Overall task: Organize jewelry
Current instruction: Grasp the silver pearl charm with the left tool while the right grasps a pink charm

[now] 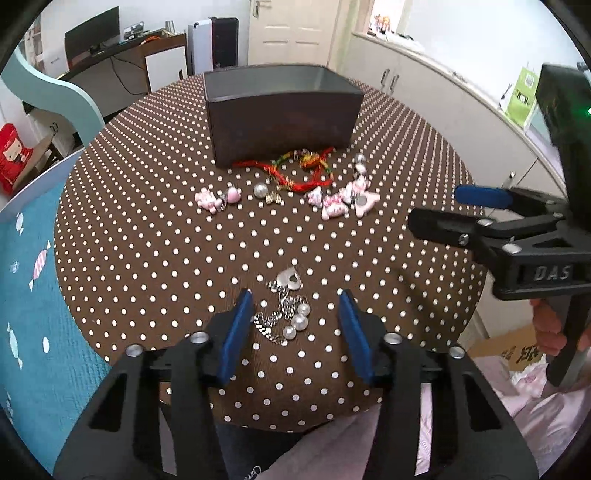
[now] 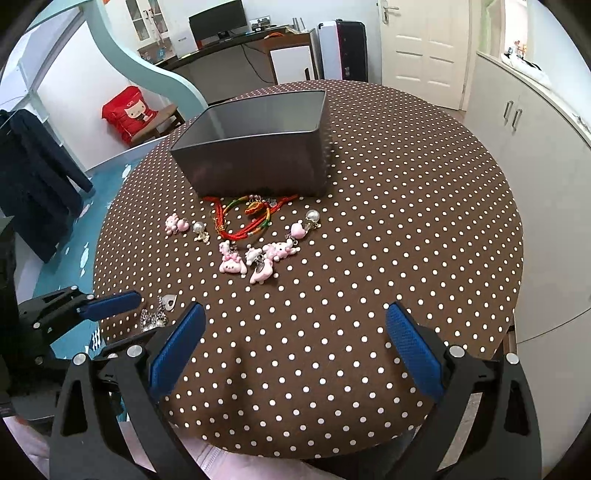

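A silver chain with a heart pendant and pearls lies near the front of the round polka-dot table; it also shows in the right wrist view. My left gripper is open with its blue fingers on either side of the chain, just above the cloth. A dark open box stands at the back. Red and green cord bracelets, pearl pieces and pink charms lie in front of the box. My right gripper is open and empty over bare cloth.
White cabinets stand to the right of the table. A blue mat lies at its left. A desk with a monitor and a door are at the back of the room.
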`<state>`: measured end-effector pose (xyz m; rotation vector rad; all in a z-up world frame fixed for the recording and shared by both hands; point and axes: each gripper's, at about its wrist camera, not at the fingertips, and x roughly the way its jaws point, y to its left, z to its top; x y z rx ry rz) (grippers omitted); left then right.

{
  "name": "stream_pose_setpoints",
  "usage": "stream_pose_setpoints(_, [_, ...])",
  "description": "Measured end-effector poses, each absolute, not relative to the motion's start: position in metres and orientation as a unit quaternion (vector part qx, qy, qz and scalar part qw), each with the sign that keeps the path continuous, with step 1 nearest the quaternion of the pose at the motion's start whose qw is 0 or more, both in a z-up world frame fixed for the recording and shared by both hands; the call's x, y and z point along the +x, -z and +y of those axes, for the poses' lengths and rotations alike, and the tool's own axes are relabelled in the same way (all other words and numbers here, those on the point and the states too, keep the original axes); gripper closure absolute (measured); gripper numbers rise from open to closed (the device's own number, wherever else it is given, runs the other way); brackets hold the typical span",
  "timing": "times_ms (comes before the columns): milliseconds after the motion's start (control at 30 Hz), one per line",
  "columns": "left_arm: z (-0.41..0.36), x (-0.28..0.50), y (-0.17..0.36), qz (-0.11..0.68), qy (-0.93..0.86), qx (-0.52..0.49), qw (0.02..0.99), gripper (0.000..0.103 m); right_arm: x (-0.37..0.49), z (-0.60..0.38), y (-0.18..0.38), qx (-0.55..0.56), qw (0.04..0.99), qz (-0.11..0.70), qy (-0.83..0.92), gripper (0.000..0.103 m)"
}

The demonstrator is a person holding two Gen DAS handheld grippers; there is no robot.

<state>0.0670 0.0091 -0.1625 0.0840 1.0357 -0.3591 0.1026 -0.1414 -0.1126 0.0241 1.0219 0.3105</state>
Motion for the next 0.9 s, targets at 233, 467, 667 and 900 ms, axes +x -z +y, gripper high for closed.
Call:
stream_pose_setpoints(233, [0.011,0.067,0.166,0.499,0.16,0.055,0.85,0.094,0.109,-0.139,0.119,0.012,0.855,0.498,-0.144,0.009])
stream_pose_setpoints(467, [0.032,0.075,0.159,0.5,0.156,-0.006,0.852,0.094,0.111,-0.136,0.122,0.012,0.85,0.501,-0.159,0.009])
stream_pose_setpoints(667, [0.065,0.087,0.14,0.461,0.139,-0.095,0.871,0.094,0.118,-0.138,0.122,0.011,0.852,0.497,-0.162,0.009])
stream_pose_setpoints(900, [0.09,0.095,0.122,0.409,0.12,-0.147,0.893,0.094,0.132,-0.126,0.129,-0.015,0.848,0.502,-0.169,0.032])
